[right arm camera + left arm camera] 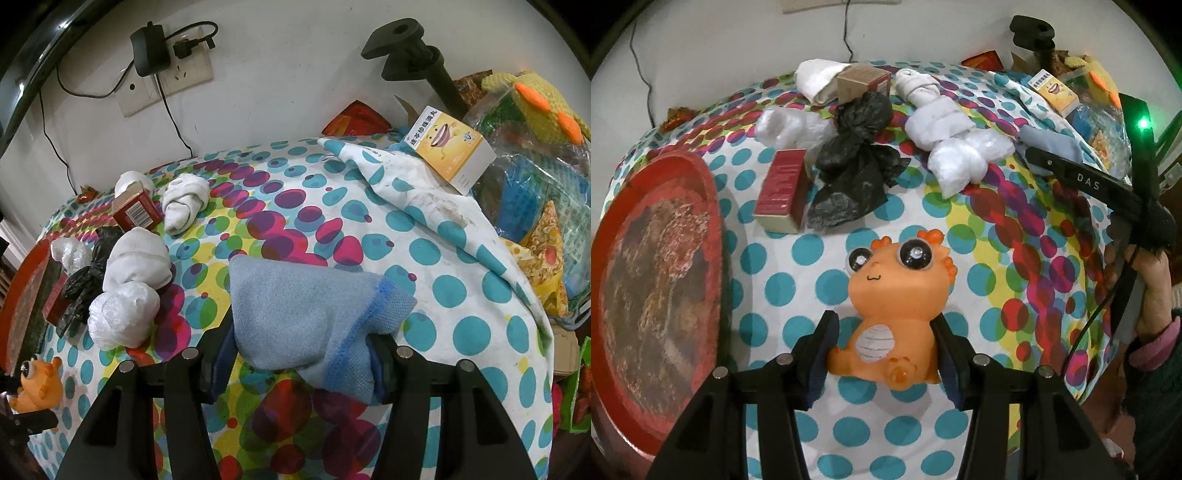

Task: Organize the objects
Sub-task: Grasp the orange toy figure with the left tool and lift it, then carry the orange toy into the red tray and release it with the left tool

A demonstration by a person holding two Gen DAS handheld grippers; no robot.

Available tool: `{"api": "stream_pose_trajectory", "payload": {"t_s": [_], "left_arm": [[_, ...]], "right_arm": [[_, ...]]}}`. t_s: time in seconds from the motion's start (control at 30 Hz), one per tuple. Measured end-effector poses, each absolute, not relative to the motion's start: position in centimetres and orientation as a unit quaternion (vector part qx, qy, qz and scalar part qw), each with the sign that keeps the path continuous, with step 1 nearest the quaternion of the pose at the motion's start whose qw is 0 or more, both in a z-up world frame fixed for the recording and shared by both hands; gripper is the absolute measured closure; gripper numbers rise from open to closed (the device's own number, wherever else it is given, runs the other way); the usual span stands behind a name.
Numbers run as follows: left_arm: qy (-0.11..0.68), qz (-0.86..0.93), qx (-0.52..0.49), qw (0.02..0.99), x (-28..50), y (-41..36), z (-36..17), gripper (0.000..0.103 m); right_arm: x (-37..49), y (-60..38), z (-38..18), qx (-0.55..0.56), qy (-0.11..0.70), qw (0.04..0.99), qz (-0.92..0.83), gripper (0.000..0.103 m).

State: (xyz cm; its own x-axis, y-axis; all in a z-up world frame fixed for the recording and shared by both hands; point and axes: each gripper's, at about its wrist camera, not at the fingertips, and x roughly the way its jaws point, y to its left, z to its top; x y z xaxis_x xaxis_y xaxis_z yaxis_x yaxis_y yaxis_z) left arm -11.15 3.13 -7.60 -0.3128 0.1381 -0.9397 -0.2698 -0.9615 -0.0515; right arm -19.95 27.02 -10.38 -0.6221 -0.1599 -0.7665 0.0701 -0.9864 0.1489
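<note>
My left gripper (882, 332) is shut on an orange dragon toy (897, 295), its fingers pressing the toy's body just above the dotted tablecloth (798, 258). The toy also shows at the far left of the right wrist view (38, 384). My right gripper (299, 347) is shut on a folded light-blue cloth (306, 310), which drapes over both fingers. A red round tray (657, 280) lies left of the toy.
Behind the toy lie a red box (781, 192), a black plastic bag (855, 162), white rolled socks (938, 110) and white bags (792, 125). At the right, a yellow medicine box (448, 147), a knitted yellow toy (539, 107) and bagged items (535, 206). A black stand (413, 59) is by the wall.
</note>
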Motion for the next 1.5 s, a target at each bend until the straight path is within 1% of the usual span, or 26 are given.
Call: {"api": "stream_pose_trajectory", "payload": {"t_s": [0.3,0.5,0.7,0.87,1.1,1.5], "left_arm": [[0.053,0.815,-0.566,0.113,-10.6,1.4,-6.7,0.052],[0.041,0.825,-0.553,0.104,-10.4,-0.6,-4.9,0.052],[0.010,0.841,-0.536,0.076,-10.7,-4.4,-2.7,0.052],[-0.015,0.845,-0.533,0.038,-11.3,-9.0,-1.7,0.052],[-0.031,0.843,-0.537,-0.019,-11.7,-15.3,-2.5,0.052],[-0.044,0.822,-0.560,-0.094,-12.7,-24.5,-6.1,0.052]], "right_arm": [[-20.1,26.9,-10.5,0.431,-0.042,0.059,-0.899,0.047],[-20.1,26.9,-10.6,0.432,-0.039,0.058,-0.899,0.047],[-20.0,26.9,-10.6,0.433,-0.033,0.055,-0.899,0.047],[-19.9,26.9,-10.7,0.433,-0.028,0.052,-0.899,0.047],[-19.7,26.9,-10.7,0.434,-0.024,0.051,-0.899,0.047],[-19.7,26.4,-10.9,0.437,0.001,0.039,-0.898,0.046]]}}
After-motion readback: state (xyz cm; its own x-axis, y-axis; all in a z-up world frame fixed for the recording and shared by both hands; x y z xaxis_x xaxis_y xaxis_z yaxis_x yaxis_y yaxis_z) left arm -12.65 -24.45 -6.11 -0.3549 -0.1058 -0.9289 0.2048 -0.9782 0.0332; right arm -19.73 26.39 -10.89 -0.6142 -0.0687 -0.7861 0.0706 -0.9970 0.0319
